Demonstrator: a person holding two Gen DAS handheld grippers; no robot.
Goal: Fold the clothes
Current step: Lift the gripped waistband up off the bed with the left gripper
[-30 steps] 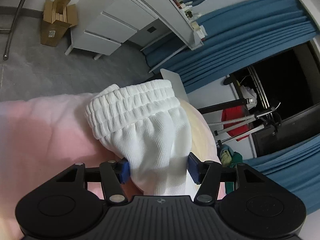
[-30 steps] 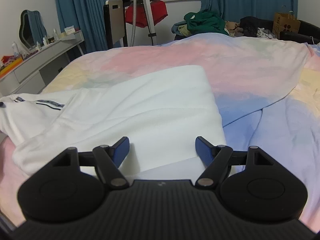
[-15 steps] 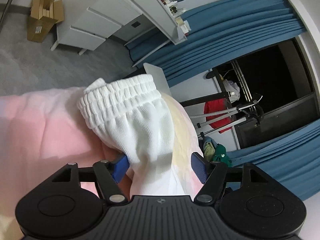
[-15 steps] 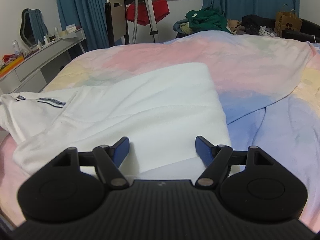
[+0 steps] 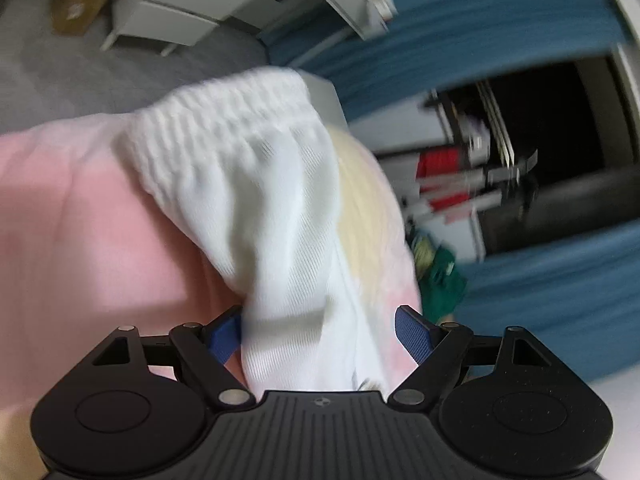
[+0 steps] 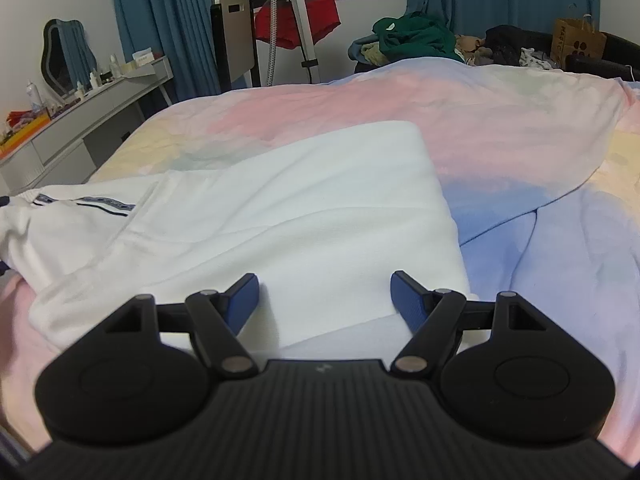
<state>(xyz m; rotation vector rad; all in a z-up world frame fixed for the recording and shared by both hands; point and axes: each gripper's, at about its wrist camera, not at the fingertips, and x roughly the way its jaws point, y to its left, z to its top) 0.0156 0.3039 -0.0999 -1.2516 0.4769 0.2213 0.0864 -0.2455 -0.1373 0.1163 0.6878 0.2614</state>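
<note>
- Your left claw (image 5: 318, 330) has just been opening; the white garment (image 5: 256, 184) lies between its jaws, ungripped.
- Your right claw (image 6: 324, 300) is released above the garment on the bed (image 6: 500, 128).

Both wrist views look close down over the bed (image 6: 500, 128)

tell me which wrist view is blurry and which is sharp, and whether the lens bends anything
Left wrist view: motion-smeared, the white garment's ribbed cuff and blue curtains streaked, though the left gripper itself stays crisp. Right wrist view: sharp, with the folded white garment and right gripper clear under even light. Both views: fisheye bending, dark corners.
</note>
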